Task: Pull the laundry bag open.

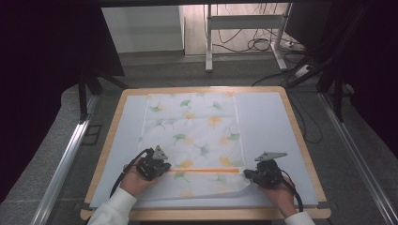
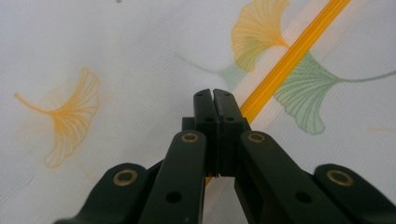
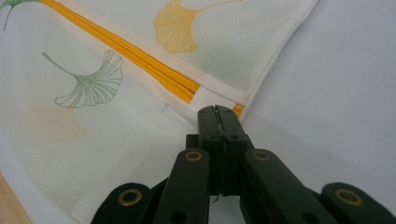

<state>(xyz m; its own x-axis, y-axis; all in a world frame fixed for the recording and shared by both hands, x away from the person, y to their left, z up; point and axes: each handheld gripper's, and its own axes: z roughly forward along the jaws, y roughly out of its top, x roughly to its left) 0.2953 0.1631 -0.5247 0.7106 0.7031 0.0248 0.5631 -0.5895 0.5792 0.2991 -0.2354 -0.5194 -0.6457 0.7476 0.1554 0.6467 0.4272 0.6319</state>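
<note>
A white cloth (image 1: 195,131) printed with green and orange ginkgo leaves lies spread on the table, with an orange stripe (image 1: 206,170) running across near its front. My left gripper (image 1: 165,168) sits at the stripe's left end. Its jaws (image 2: 215,97) are shut, and the cloth (image 2: 116,60) and stripe (image 2: 289,56) run in under them. My right gripper (image 1: 247,174) is at the stripe's right end. It (image 3: 217,112) is shut on the cloth's edge (image 3: 261,79) beside the stripe (image 3: 140,58). The front right corner of the cloth is bent up off the mat.
A pale grey mat (image 1: 267,122) covers the wooden table (image 1: 300,136), with bare mat on either side of the cloth. Metal rails (image 1: 65,159) run along both sides of the table. A desk frame and cables (image 1: 253,42) stand on the floor beyond.
</note>
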